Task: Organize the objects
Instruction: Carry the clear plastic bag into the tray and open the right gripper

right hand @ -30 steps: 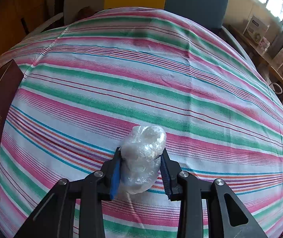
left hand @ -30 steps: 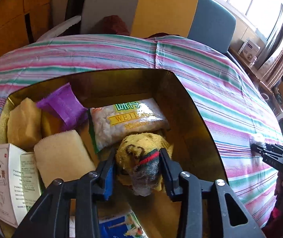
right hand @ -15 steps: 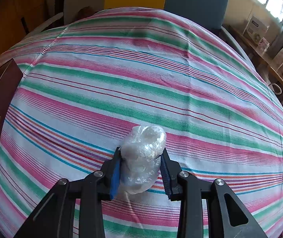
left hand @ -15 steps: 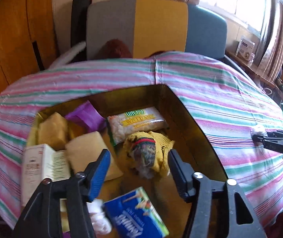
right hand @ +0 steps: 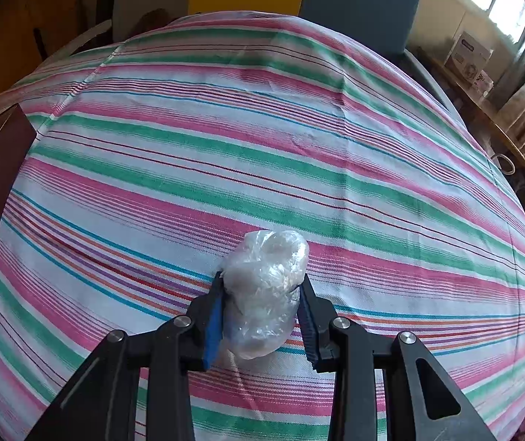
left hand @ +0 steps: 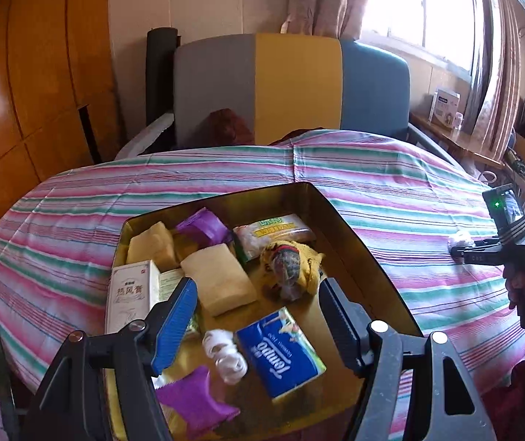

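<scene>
While the left tool (left hand: 255,316) opens empty above the gold-lined box (left hand: 339,213) at the striped tabletop's (right hand: 299,147) left edge, the right tool (right hand: 260,312) pinches a crumpled clear plastic bag (right hand: 266,286) mid-tabletop; the slippery film could slide free in transit

Count in box (left hand: 354,242): two purple packets (left hand: 203,226), two tan sponges (left hand: 218,283), one white carton (left hand: 130,294), one blue tissue pack (left hand: 280,352), one noodle bag (left hand: 273,233), one yellow knit bundle (left hand: 291,266); on cloth: one plastic wad (right hand: 266,286).
</scene>
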`<state>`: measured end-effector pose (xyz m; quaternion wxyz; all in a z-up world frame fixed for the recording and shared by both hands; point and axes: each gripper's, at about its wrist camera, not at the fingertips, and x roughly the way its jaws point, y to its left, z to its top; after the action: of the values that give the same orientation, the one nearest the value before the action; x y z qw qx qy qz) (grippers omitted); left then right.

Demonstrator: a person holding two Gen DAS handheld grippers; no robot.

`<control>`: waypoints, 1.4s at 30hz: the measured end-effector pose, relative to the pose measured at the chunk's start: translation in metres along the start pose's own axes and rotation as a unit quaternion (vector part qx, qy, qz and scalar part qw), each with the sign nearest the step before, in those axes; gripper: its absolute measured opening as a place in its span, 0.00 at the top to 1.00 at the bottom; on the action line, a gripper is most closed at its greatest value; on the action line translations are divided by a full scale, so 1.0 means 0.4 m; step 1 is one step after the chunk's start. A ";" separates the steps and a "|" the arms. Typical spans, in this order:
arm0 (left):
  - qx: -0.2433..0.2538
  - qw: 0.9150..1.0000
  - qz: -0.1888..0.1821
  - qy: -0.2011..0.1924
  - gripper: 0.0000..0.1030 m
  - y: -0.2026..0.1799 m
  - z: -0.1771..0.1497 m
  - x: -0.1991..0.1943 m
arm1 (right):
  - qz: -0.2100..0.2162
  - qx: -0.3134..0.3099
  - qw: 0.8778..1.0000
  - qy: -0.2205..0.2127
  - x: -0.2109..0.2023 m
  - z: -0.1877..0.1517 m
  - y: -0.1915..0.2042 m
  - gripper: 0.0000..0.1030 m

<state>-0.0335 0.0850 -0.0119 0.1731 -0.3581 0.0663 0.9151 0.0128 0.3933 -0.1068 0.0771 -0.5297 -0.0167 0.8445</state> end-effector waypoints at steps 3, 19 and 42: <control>-0.007 1.000 -0.002 0.002 0.32 0.014 -0.013 -0.007 | -0.010 0.003 1.000 0.005 -0.004 -0.004 0.008 0.65; -0.066 0.997 0.037 0.006 0.32 0.140 -0.075 -0.047 | 0.148 -0.057 0.983 -0.087 -0.306 0.025 0.348 0.65; -0.094 0.989 0.111 -0.017 0.30 0.175 -0.103 -0.116 | 0.109 -0.167 0.976 -0.090 -0.310 -0.030 0.684 0.29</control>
<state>-0.0012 -0.0027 -0.0107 0.0368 -0.3472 0.0160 0.9369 0.0459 0.1042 -0.0315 -0.1069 -0.4555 -0.1067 0.8773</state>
